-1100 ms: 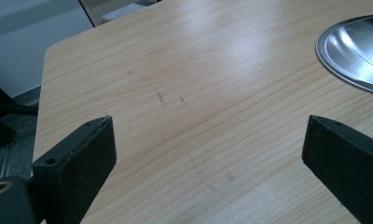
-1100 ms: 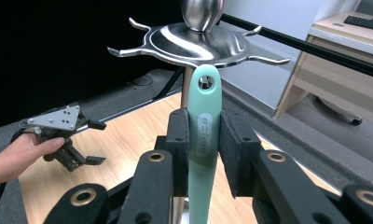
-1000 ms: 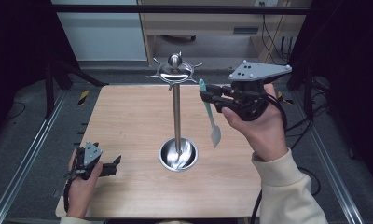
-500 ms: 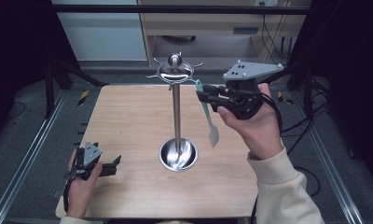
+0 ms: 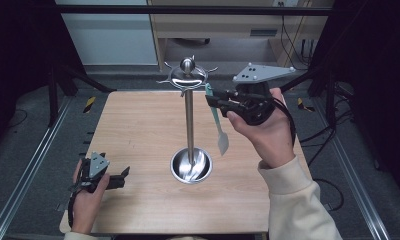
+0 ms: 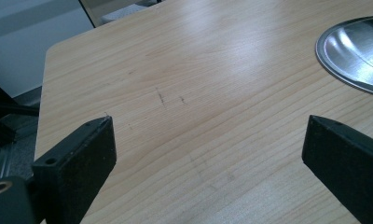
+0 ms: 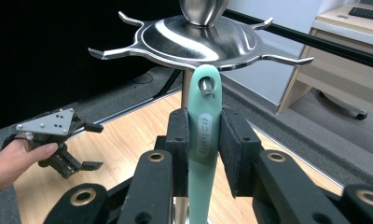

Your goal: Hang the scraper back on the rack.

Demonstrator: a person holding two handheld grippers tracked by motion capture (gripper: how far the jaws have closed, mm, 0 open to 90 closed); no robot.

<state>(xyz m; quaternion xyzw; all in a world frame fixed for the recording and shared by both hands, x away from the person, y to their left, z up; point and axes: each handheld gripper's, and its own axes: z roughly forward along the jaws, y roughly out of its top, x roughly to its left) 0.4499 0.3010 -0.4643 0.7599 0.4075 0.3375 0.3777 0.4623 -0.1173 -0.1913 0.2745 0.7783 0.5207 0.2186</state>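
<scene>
A steel rack stands mid-table: a pole [image 5: 189,125] rises from a round dish base [image 5: 190,165] to a hooked crown [image 5: 188,75]. My right gripper [image 5: 210,100] is shut on the handle of a mint-green spatula [image 5: 222,142], held up beside the crown with the blade hanging down. In the right gripper view the pads [image 7: 177,140] press on the handle [image 7: 203,140], and a hook tip [image 7: 205,86] shows in the handle's hole under the crown [image 7: 198,37]. My left gripper [image 5: 120,177] rests open at the table's front left, jaws wide over bare wood [image 6: 198,93].
The wooden table [image 5: 138,125] has metal rails along both sides. A desk [image 5: 213,25] stands behind it. Cables trail at the right. The dish base's rim [image 6: 357,51] lies just right of my left gripper's jaws. The left gripper [image 7: 77,165] shows far off in the right gripper view.
My right hand has carried the spatula slightly left, closer to the rack's crown. The left hand has stayed where it was.
</scene>
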